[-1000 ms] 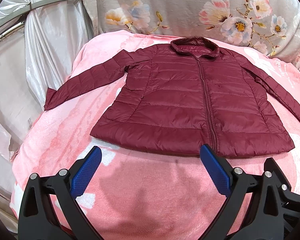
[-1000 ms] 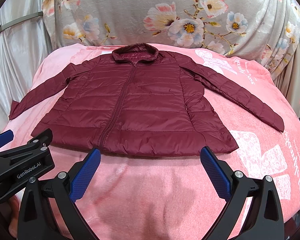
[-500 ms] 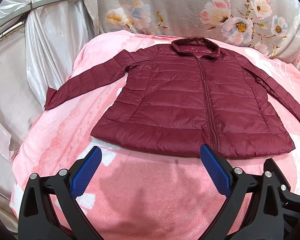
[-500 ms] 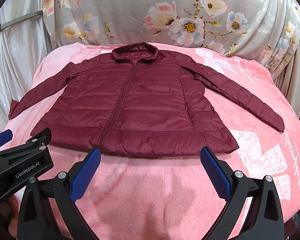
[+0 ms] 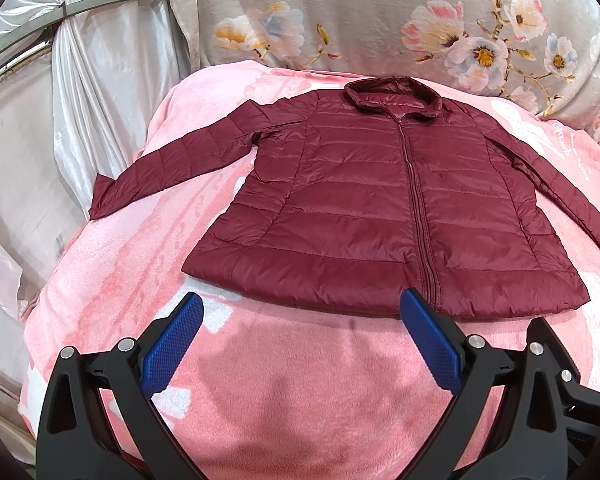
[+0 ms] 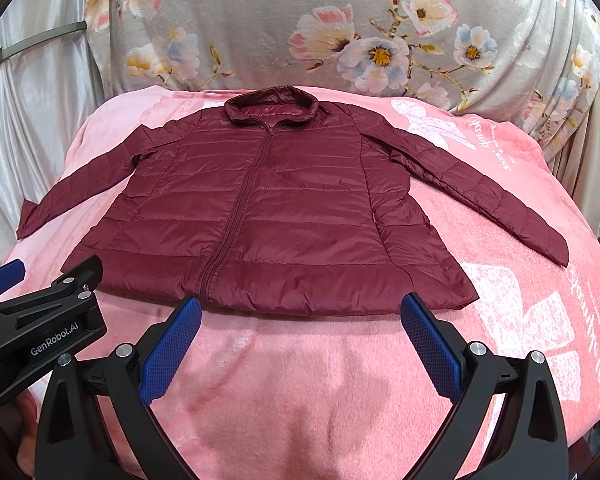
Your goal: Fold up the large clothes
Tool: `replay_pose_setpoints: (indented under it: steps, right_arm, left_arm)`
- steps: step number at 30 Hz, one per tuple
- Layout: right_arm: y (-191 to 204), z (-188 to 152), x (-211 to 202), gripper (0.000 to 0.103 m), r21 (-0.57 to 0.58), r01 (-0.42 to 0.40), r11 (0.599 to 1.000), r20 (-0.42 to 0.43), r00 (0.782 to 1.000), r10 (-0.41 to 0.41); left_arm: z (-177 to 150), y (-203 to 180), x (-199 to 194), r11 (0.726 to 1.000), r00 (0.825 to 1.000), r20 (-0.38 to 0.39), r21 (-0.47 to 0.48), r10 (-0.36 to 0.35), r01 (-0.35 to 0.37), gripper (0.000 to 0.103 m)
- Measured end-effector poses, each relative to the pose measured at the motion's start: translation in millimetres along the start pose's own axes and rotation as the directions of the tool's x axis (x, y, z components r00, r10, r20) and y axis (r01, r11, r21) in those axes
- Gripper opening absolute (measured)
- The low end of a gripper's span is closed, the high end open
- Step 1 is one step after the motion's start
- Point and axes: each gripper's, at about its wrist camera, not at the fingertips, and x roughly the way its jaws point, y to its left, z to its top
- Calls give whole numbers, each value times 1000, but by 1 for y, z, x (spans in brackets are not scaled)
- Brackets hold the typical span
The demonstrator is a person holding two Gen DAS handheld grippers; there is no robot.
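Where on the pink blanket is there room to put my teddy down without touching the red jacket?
Bare pink blanket runs between the jacket hem and both open tongs, left and right. More lies right of its hem, below the right sleeve. The middle is crowded: the jacket fills it, with sleeves spread to both sides.

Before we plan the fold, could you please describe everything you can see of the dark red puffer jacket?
The dark red quilted puffer jacket lies flat, front up, on the pink fleece blanket. Its fabric looks thin and slightly shiny. The front zipper is closed, the stand collar points away from the cameras, both sleeves spread outward, and the hem lies nearest. Only the blanket touches it.
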Motion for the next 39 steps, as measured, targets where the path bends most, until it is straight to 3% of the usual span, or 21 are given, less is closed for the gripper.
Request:
replay_pose_setpoints:
  steps: [39]
  right_arm:
    - [1, -2, 5, 98, 4, -5, 1000, -7, 1000, 5]
  left_arm:
    - [-1, 0, 0, 1000, 1000, 2, -3, -3, 3, 96]
